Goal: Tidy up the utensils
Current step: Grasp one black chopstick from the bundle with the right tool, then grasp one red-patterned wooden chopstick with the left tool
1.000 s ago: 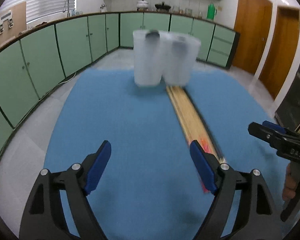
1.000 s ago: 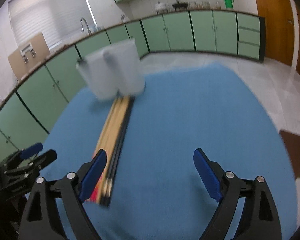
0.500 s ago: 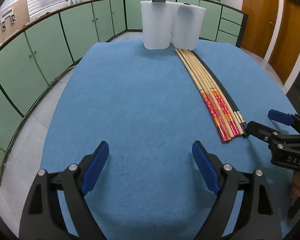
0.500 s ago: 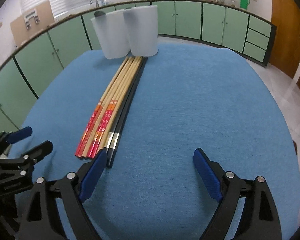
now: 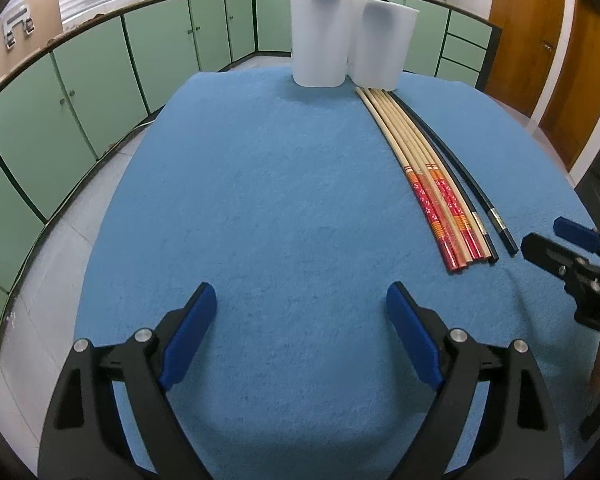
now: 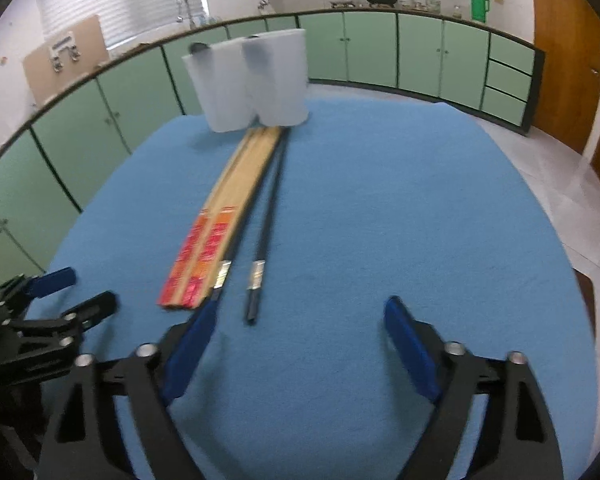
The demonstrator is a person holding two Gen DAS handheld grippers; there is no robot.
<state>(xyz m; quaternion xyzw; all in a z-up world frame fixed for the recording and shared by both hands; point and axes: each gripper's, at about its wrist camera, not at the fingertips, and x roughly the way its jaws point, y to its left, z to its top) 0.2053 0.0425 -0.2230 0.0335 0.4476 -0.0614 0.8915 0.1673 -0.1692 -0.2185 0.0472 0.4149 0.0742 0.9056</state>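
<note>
Several chopsticks lie side by side on the blue mat: bamboo ones with red-orange ends and two black ones. In the right wrist view the bamboo ones and a black one lie just ahead of my fingers. Two joined white translucent holders stand at the mat's far edge, also in the right wrist view. My left gripper is open and empty over the mat's near side. My right gripper is open and empty, its left finger near the chopstick ends.
Green kitchen cabinets run around the room behind the table. Wooden doors stand at the right. The mat's left and near edges drop off to a tiled floor. The right gripper shows at the right edge of the left wrist view.
Both grippers have tilted down and steadied over the mat. The right gripper has moved left and closer to the chopstick ends; one black chopstick now lies apart from the bundle.
</note>
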